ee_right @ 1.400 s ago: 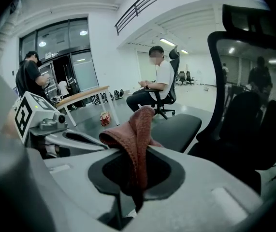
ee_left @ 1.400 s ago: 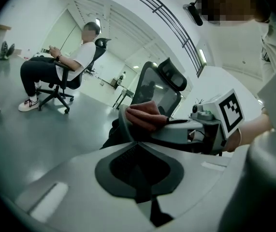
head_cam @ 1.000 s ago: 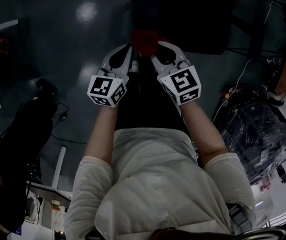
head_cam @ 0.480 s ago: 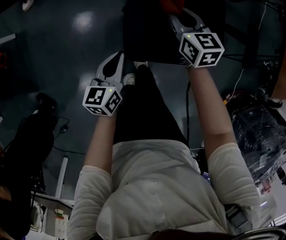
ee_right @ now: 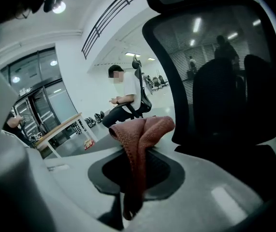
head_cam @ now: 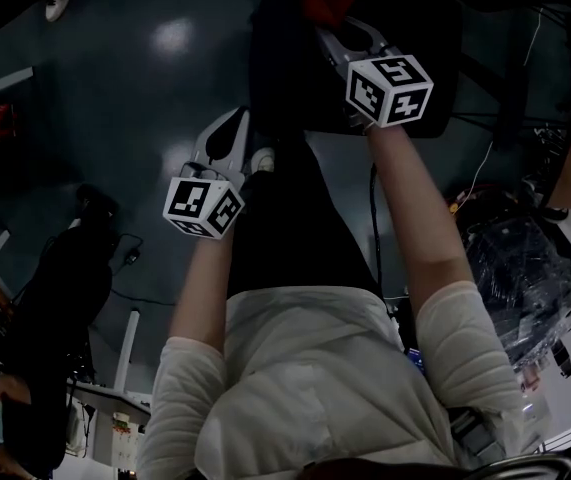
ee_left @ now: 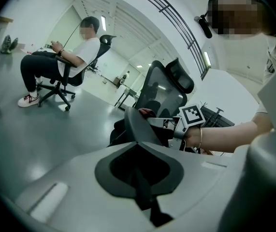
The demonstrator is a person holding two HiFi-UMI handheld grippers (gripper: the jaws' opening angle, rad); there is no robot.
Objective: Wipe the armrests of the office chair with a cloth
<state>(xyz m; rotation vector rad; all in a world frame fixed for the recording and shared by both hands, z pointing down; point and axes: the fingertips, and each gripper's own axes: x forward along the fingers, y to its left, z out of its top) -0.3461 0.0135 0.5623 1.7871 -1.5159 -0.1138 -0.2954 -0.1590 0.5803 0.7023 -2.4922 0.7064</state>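
The right gripper (head_cam: 333,23) is clenched on a reddish-brown knitted cloth (ee_right: 145,129), which bunches above its jaws and hangs down between them, close in front of the black mesh-backed office chair (ee_right: 215,66). In the left gripper view the cloth shows at the far end of the chair's dark curved armrest (ee_left: 135,122). The left gripper (ee_left: 138,146) is held lower and nearer the person, its jaws pressed together on nothing.

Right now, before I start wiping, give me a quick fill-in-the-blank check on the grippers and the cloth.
The right gripper has its jaws shut on a ___ cloth.
The left gripper has its jaws shut on ___.
The office chair facing the cloth has a ___ mesh backrest.
Missing words: red; nothing; black.
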